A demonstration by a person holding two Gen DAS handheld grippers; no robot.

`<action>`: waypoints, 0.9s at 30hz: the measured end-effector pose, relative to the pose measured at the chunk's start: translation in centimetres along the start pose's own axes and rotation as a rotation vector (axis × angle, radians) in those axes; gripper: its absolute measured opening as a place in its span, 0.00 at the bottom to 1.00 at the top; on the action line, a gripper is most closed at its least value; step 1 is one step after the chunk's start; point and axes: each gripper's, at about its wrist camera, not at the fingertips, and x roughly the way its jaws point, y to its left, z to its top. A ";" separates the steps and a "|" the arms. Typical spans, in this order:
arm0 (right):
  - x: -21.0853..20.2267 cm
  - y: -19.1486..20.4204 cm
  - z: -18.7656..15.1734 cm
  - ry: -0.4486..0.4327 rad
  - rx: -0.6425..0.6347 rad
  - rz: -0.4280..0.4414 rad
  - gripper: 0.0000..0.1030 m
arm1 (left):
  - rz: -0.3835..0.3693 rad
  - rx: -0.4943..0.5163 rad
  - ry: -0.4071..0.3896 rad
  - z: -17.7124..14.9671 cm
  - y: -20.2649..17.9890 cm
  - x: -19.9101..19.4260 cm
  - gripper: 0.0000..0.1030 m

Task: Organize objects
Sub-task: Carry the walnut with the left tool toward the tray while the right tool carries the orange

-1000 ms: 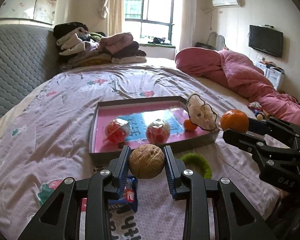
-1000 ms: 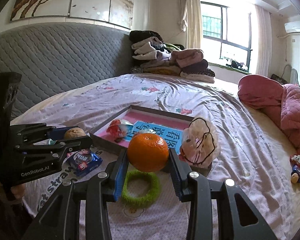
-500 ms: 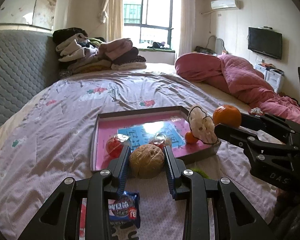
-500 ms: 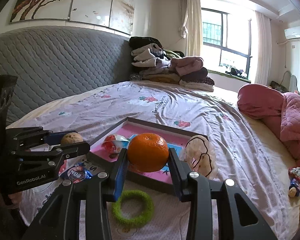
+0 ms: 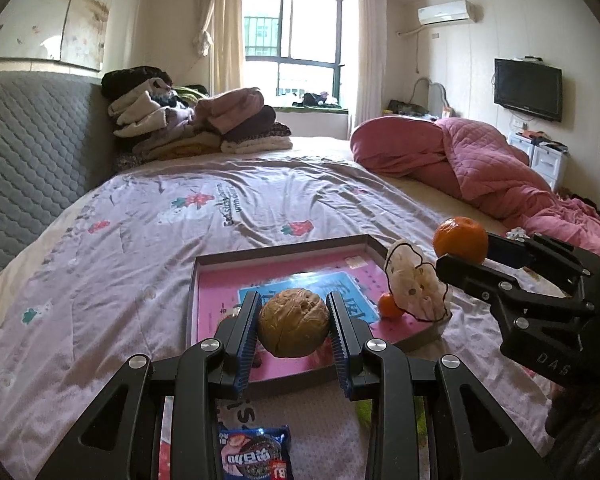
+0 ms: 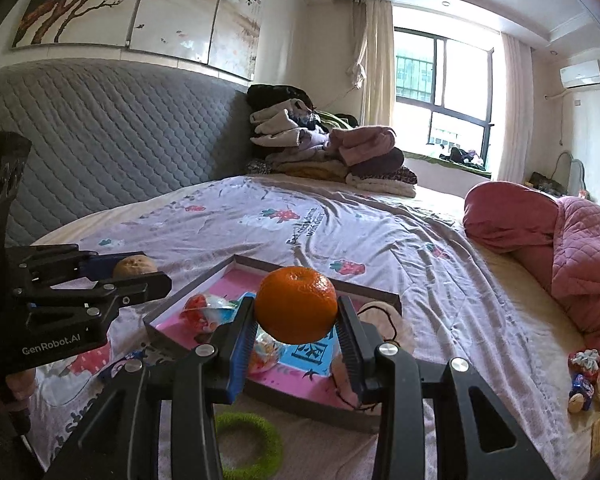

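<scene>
Two grippers are in view, each clamped on one round thing. The left gripper [image 5: 293,320] has its jaws pressed on either side of a walnut [image 5: 293,322], held above the near part of the tray [image 5: 284,249]. The right gripper [image 6: 296,322] has its jaws closed on an orange [image 6: 296,309], also over the tray's near edge.

One tray lies on the bed [image 5: 140,240], ahead of and below both sets of jaws. Beyond the left jaws, to their right, sits one small orange [image 5: 390,306] inside the tray, touching a white pouch [image 5: 414,284] that leans at the tray's right corner. Two wrapped red-and-white balls show in the right wrist view: one [image 6: 204,312] left of the jaws, the other [image 6: 265,350] just below them, half hidden by the left finger. In the left wrist view both balls are almost wholly covered by the gripper and walnut.

One green ring [image 6: 246,446] lies on the sheet below the right jaws, outside the tray, partly cut off by the gripper frame. One blue snack packet [image 5: 256,456] lies below the left jaws, its lower edge cut off. Small toys [image 6: 582,376] far right of the right jaws are too blurred to count.
</scene>
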 end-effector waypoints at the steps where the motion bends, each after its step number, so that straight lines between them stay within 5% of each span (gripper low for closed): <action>1: 0.0 -0.1 0.0 -0.001 0.001 0.000 0.39 | -0.002 -0.002 0.002 0.1 0.1 0.1 0.33; 17: 2.2 -1.4 1.1 0.007 0.010 -0.015 0.39 | -0.006 -0.022 -0.014 2.6 1.9 2.7 0.33; 27: 5.0 -2.2 -0.5 0.095 0.023 -0.004 0.39 | 0.015 -0.025 0.070 0.8 2.4 6.9 0.33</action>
